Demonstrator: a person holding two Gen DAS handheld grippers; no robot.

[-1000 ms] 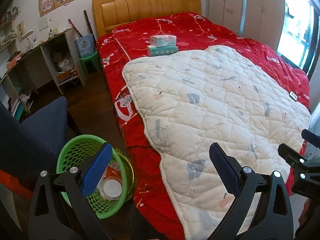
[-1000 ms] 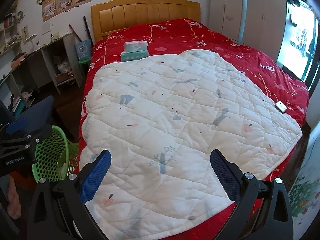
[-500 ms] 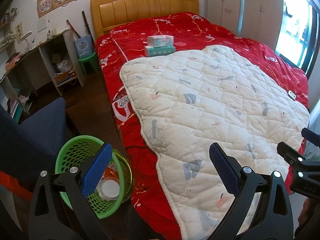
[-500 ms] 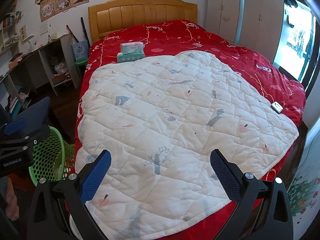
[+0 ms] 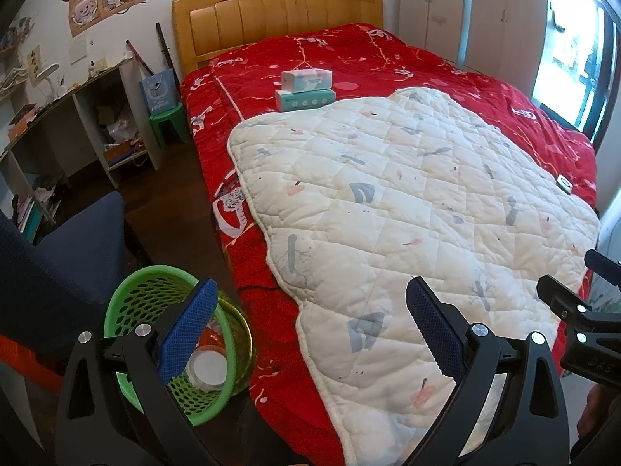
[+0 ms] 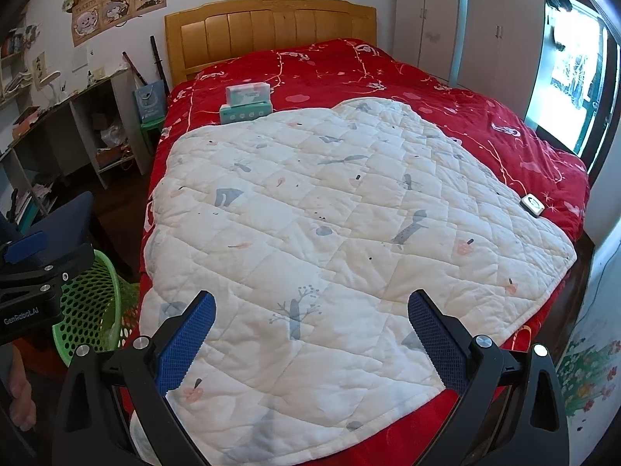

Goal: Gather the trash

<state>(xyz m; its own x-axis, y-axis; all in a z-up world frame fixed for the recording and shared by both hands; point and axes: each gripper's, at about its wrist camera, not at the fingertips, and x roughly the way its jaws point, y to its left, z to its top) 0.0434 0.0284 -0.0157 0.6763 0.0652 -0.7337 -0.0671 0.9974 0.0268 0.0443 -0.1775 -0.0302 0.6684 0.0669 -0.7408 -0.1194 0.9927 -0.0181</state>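
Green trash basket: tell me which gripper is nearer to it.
Left. The left gripper hangs right over the green trash basket, one finger overlapping its rim. The right gripper is over the white quilt at the bed's foot, with the basket off to its left.

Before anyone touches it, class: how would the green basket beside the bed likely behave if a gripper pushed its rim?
The green basket looks like thin perforated plastic, so probably light and apt to slide or tip. It already leans in the left view, so a rim push may topple it. The white lid and scraps inside add little weight.
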